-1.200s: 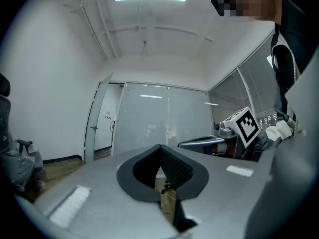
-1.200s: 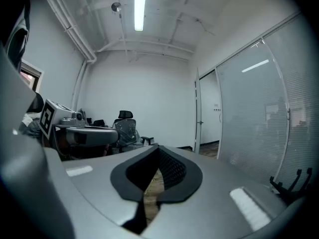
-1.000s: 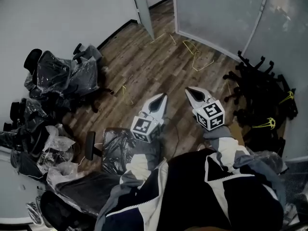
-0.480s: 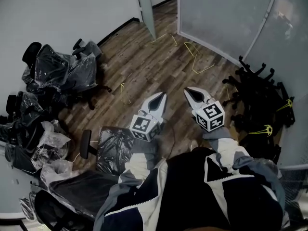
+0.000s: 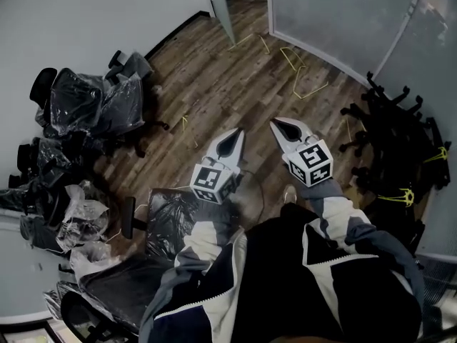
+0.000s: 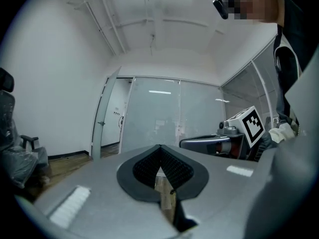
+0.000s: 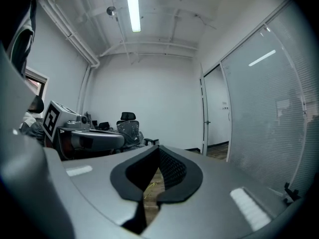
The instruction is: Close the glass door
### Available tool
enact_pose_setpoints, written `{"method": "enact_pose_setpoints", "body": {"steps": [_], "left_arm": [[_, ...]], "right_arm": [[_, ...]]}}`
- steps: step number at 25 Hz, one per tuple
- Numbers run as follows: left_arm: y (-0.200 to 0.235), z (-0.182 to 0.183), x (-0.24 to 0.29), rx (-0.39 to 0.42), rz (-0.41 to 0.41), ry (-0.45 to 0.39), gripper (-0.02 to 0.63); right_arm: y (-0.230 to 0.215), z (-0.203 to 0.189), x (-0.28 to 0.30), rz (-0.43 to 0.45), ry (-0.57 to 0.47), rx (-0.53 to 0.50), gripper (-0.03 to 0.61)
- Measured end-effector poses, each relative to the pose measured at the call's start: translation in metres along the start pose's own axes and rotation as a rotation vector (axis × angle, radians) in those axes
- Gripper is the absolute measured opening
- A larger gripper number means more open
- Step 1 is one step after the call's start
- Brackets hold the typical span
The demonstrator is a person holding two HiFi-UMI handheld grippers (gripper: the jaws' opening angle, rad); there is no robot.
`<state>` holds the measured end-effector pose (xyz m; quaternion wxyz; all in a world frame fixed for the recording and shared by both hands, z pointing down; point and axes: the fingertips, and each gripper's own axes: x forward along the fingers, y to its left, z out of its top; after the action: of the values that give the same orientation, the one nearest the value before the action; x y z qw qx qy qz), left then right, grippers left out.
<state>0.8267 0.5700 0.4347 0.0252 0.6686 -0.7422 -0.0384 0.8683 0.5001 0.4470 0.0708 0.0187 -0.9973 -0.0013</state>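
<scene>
The glass door [image 5: 220, 9] stands open at the far end of the room, its leaf swung inward beside the frosted glass wall [image 5: 335, 16]. It also shows in the left gripper view, where the door [image 6: 101, 118] stands left of the glass wall, and in the right gripper view, where the door [image 7: 204, 116] edges the doorway. My left gripper [image 5: 234, 136] and right gripper [image 5: 280, 126] are held side by side, pointing towards the door from well short of it. Both are shut with nothing between their tips. The left gripper [image 6: 159, 147] and right gripper [image 7: 158, 148] each fill the foreground of their own view.
Plastic-wrapped office chairs [image 5: 93, 102] crowd the left wall, and another wrapped chair [image 5: 171, 216] is close at my lower left. A heap of black chair bases [image 5: 393, 141] lies at the right. Yellow straps [image 5: 303, 70] lie on the wooden floor [image 5: 221, 84] before the doorway.
The whole scene has slid down and back in the head view: I have moved forward towards the door. Both grippers kept their side-by-side pose and stayed shut.
</scene>
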Motion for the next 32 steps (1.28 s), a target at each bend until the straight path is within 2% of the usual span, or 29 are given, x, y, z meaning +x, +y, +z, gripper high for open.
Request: {"method": "enact_pose_setpoints", "body": {"steps": [5,10,14,23,28,32], "left_arm": [[0.018,0.008,0.075,-0.074,0.017,-0.010,0.003],[0.021,0.004,0.160,-0.030,0.018,0.013,0.003],[0.021,0.001,0.204,-0.004,0.014,0.016,0.002],[0.040,-0.014,0.260,-0.023,-0.004,0.052,0.002],[0.061,-0.021,0.292,-0.041,-0.058,0.049,0.002],[0.100,-0.021,0.315,-0.059,-0.087,0.036,0.002]], "right_arm": [[-0.072,0.009,0.022,0.023,-0.026,-0.008,0.003],[-0.146,0.010,0.037,0.032,-0.011,-0.044,0.003],[-0.184,0.009,0.048,0.055,-0.007,-0.048,0.003],[-0.218,-0.004,0.085,0.112,0.049,-0.038,0.005],[-0.244,-0.013,0.117,0.074,0.078,-0.041,0.005],[-0.259,-0.011,0.162,0.070,0.092,-0.065,0.005]]}}
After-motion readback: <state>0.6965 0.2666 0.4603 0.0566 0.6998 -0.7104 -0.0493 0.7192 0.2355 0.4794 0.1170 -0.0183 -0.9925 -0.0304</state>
